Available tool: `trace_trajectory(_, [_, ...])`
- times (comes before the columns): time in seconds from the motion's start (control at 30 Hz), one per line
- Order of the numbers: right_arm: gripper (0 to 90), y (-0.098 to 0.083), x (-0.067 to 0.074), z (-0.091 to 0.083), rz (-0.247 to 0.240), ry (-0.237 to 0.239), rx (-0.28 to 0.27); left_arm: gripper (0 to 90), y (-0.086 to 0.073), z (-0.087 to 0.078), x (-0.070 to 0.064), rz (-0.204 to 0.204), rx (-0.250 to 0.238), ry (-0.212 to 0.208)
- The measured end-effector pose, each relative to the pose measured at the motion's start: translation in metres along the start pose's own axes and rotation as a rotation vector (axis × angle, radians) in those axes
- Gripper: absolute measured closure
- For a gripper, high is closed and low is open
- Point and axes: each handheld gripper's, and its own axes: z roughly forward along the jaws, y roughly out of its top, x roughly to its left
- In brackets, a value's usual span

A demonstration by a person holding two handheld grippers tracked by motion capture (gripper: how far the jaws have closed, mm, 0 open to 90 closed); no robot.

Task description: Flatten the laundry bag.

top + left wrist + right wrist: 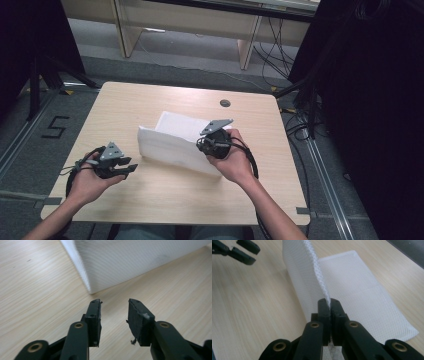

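We judge the fold half done: our right gripper [329,305] pinches the white mesh cloth [172,142]'s raised edge, while our left gripper [114,315], open and empty, sits beside the cloth.

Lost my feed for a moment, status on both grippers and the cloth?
Left gripper open, nothing between its jaws. Right gripper shut on white mesh cloth, one edge lifted. Wooden table around it unobstructed.

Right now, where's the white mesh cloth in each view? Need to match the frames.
High view: white mesh cloth at table centre, its right edge lifted by the right gripper.
Left gripper view: top centre and right, beyond the open jaws, nothing between them.
Right gripper view: centre, one edge rising into the shut jaws.
Shared landmark: the light wood table, under the cloth in all three.
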Motion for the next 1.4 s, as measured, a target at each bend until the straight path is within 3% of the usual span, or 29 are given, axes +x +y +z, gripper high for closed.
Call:
trace_trajectory(0.07, [89.0, -0.003, 0.001, 0.001, -0.019, -0.010, 0.000, 56.7, -0.005, -0.003, 0.005, -0.005, -0.011, 0.012])
trace_trajectory(0.1, [89.0, -0.003, 0.003, 0.001, -0.004, 0.001, -0.006, 54.7, -0.005, -0.003, 0.005, -0.005, -0.011, 0.012])
trace_trajectory(0.13, [89.0, -0.003, 0.002, 0.001, -0.025, 0.011, -0.001, 53.3, -0.007, -0.002, 0.007, -0.022, -0.017, 0.020])
trace_trajectory(0.23, [89.0, -0.006, 0.003, 0.000, -0.036, 0.015, 0.009, 50.1, -0.009, -0.001, 0.010, -0.007, -0.005, 0.036])
trace_trajectory(0.3, [89.0, -0.008, 0.006, 0.001, -0.029, 0.020, 0.012, 49.4, -0.009, -0.002, 0.013, -0.007, 0.000, 0.044])
trace_trajectory(0.33, [89.0, -0.009, 0.007, 0.002, -0.029, 0.024, 0.012, 49.1, -0.008, -0.004, 0.015, 0.016, 0.018, 0.045])
trace_trajectory(0.37, [89.0, -0.010, 0.008, 0.001, -0.033, 0.027, 0.020, 48.9, -0.008, -0.003, 0.014, -0.011, -0.003, 0.057])
trace_trajectory(0.4, [89.0, -0.010, 0.009, 0.002, -0.032, 0.028, 0.009, 48.7, -0.008, -0.005, 0.016, 0.008, 0.022, 0.049])
trace_trajectory(0.47, [89.0, -0.011, 0.009, 0.002, -0.047, 0.020, 0.010, 48.3, -0.008, -0.006, 0.017, 0.015, 0.024, 0.068])
trace_trajectory(0.6, [89.0, -0.012, 0.013, 0.001, -0.040, 0.036, 0.019, 48.3, -0.009, -0.006, 0.019, -0.005, 0.005, 0.079])
trace_trajectory(0.63, [89.0, -0.013, 0.014, 0.001, -0.038, 0.033, 0.014, 48.2, -0.009, -0.007, 0.019, 0.006, 0.008, 0.092])
trace_trajectory(0.67, [89.0, -0.013, 0.014, 0.001, -0.035, 0.033, 0.015, 48.2, -0.009, -0.006, 0.019, -0.008, -0.013, 0.097])
trace_trajectory(0.7, [89.0, -0.013, 0.014, 0.001, -0.043, 0.030, 0.016, 48.2, -0.009, -0.008, 0.021, 0.013, 0.012, 0.100])
trace_trajectory(0.77, [89.0, -0.014, 0.015, 0.001, -0.037, 0.034, 0.016, 48.2, -0.009, -0.005, 0.020, -0.030, -0.030, 0.106])
trace_trajectory(0.83, [89.0, -0.015, 0.016, 0.001, -0.038, 0.044, 0.024, 48.0, -0.010, -0.007, 0.022, 0.002, 0.014, 0.107])
trace_trajectory(0.93, [89.0, -0.018, 0.018, 0.002, -0.047, 0.043, 0.023, 48.0, -0.010, -0.006, 0.024, 0.006, 0.018, 0.099])
trace_trajectory(0.97, [89.0, -0.018, 0.019, 0.002, -0.047, 0.051, 0.030, 48.1, -0.010, -0.005, 0.024, -0.001, 0.016, 0.098])
trace_trajectory(1.0, [88.9, -0.019, 0.020, 0.002, -0.046, 0.058, 0.035, 48.1, -0.011, -0.002, 0.021, -0.046, -0.027, 0.103])
trace_trajectory(1.07, [88.9, -0.021, 0.021, 0.002, -0.054, 0.061, 0.038, 48.2, -0.010, -0.005, 0.024, 0.005, 0.013, 0.107])
trace_trajectory(1.17, [88.9, -0.022, 0.022, 0.003, -0.061, 0.069, 0.046, 48.3, -0.011, -0.005, 0.025, 0.004, 0.011, 0.105])
trace_trajectory(1.23, [88.9, -0.024, 0.024, 0.001, -0.036, 0.071, 0.063, 48.4, -0.011, -0.004, 0.024, 0.004, 0.014, 0.106])
trace_trajectory(1.27, [88.9, -0.025, 0.025, 0.001, -0.026, 0.060, 0.066, 48.4, -0.011, -0.001, 0.021, -0.030, -0.017, 0.109])
trace_trajectory(1.3, [88.9, -0.026, 0.026, 0.002, -0.030, 0.058, 0.057, 48.4, -0.012, 0.000, 0.021, -0.034, -0.022, 0.107])
trace_trajectory(1.33, [88.9, -0.027, 0.026, 0.001, -0.039, 0.076, 0.064, 48.5, -0.011, -0.003, 0.023, 0.002, 0.014, 0.106])
trace_trajectory(1.4, [88.9, -0.028, 0.028, 0.002, -0.049, 0.074, 0.055, 48.5, -0.011, -0.003, 0.023, 0.004, 0.013, 0.102])
